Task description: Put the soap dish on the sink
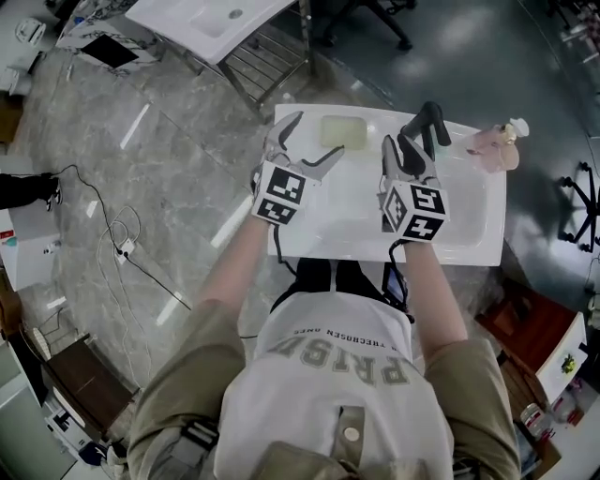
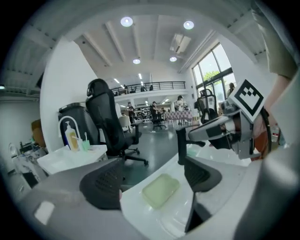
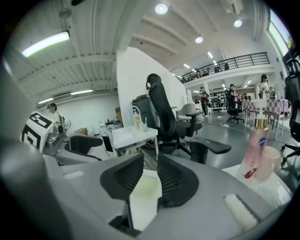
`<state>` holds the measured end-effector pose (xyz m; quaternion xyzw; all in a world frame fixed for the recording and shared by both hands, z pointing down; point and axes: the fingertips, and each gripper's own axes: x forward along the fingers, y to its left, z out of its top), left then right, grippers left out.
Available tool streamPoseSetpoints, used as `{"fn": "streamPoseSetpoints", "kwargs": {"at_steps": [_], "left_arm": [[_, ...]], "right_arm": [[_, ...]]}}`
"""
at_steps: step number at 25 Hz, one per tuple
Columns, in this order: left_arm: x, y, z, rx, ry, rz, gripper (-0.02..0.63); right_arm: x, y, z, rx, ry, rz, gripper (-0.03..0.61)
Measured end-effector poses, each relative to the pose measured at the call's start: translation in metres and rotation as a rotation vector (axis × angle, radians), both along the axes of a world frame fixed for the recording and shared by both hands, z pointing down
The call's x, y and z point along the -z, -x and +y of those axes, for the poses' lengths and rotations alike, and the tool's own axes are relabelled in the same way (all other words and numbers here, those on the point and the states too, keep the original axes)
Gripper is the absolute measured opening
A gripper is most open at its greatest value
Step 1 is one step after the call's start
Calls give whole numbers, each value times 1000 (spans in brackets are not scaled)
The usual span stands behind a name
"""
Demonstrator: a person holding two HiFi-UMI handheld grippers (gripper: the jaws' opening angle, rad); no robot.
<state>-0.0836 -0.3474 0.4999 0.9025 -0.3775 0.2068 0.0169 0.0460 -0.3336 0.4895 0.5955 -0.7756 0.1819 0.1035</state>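
Observation:
A pale green soap dish (image 1: 343, 131) lies flat on the far rim of the white sink (image 1: 469, 230), left of a black faucet (image 1: 429, 120). My left gripper (image 1: 317, 137) hovers over the sink's left part with its jaws spread wide. In the left gripper view the dish (image 2: 161, 190) rests on the rim below the empty gap of that gripper (image 2: 153, 181). My right gripper (image 1: 401, 150) hangs just right of the dish, near the faucet. In the right gripper view a narrow gap shows between the pads of that gripper (image 3: 151, 171), with nothing in it and the dish (image 3: 145, 188) visible beyond.
A pink pump bottle (image 1: 487, 142) and a cup (image 3: 267, 161) stand at the sink's far right corner. A second white sink (image 1: 206, 19) on a metal rack is beyond, with a black office chair (image 2: 108, 122) nearby. Cables (image 1: 117, 239) lie on the floor at left.

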Motion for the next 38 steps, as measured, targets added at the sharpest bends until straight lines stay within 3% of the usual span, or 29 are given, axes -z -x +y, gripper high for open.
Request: {"fn": "streamPoseSetpoints", "kwargs": {"at_steps": [2, 5, 9, 12, 14, 17, 25, 31, 38], "left_arm": [[26, 6, 9, 75, -50, 49, 418], [59, 14, 23, 164, -118, 107, 346], [91, 17, 46, 210, -202, 111, 328], [106, 25, 61, 274, -228, 151, 298], [110, 32, 69, 327, -223, 199, 245], [109, 32, 77, 317, -232, 189, 162], [111, 47, 84, 376, -276, 165, 100], [122, 56, 89, 449, -300, 217, 12], [138, 59, 92, 447, -336, 248, 8]], "right_arm": [[23, 0, 12, -3, -59, -9, 95], [58, -1, 33, -12, -149, -20, 92], [92, 1, 60, -15, -237, -26, 73], [108, 5, 76, -4, -278, -24, 32], [116, 4, 85, -4, -300, -12, 25], [123, 2, 94, -4, -313, -9, 6], [141, -10, 107, -36, -376, 25, 5], [154, -16, 114, -72, -443, 52, 5], [166, -17, 115, -81, -482, 47, 5]]}}
